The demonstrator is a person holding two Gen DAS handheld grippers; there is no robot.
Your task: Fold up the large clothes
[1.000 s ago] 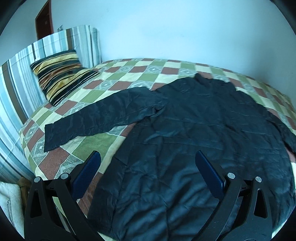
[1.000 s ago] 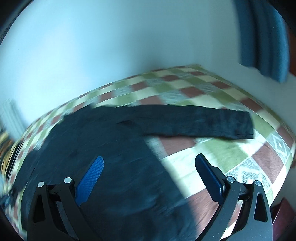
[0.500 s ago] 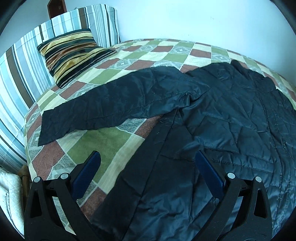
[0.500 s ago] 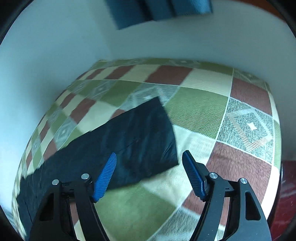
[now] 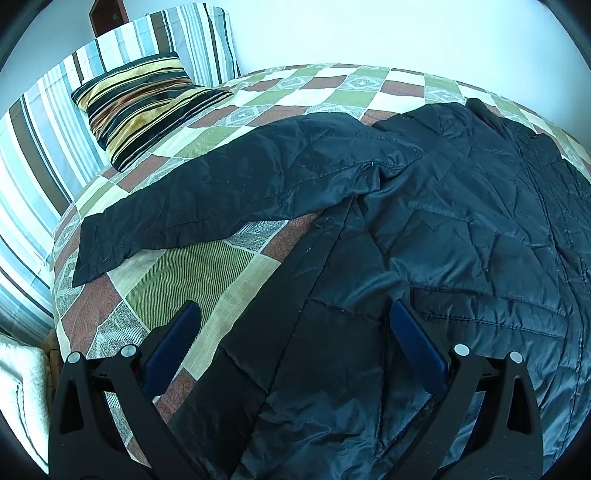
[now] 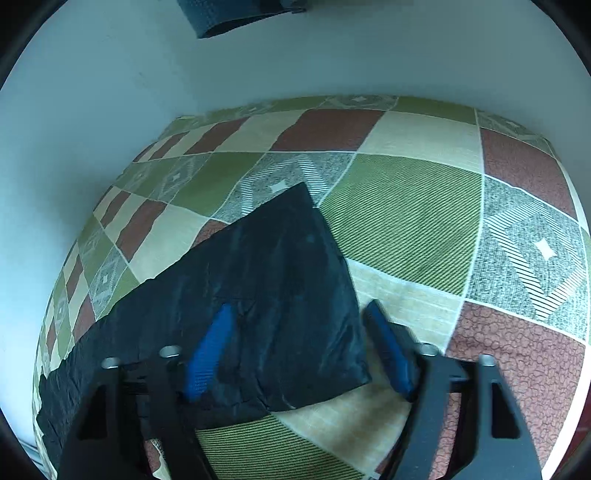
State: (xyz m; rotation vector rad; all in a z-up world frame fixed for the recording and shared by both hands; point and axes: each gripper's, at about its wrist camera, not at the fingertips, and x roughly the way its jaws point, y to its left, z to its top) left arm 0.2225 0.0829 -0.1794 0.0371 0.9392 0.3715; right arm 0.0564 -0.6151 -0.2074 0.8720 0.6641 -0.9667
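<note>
A large black quilted jacket lies spread flat on the checkered bedspread. Its left sleeve stretches out towards the left. My left gripper is open and hovers over the jacket's lower left side edge. In the right wrist view the other sleeve's end lies on the bedspread. My right gripper is open and straddles the sleeve's cuff, with the jaws partly drawn in and the cuff edge between them.
A striped pillow leans against a striped headboard at the far left. A white wall borders the bed's far side. A blue cloth hangs on that wall. White fabric lies beside the bed.
My left gripper has moved lower and closer to the jacket's left side. My right gripper has swung to the sleeve's end, come down over the cuff, and its jaws have narrowed.
</note>
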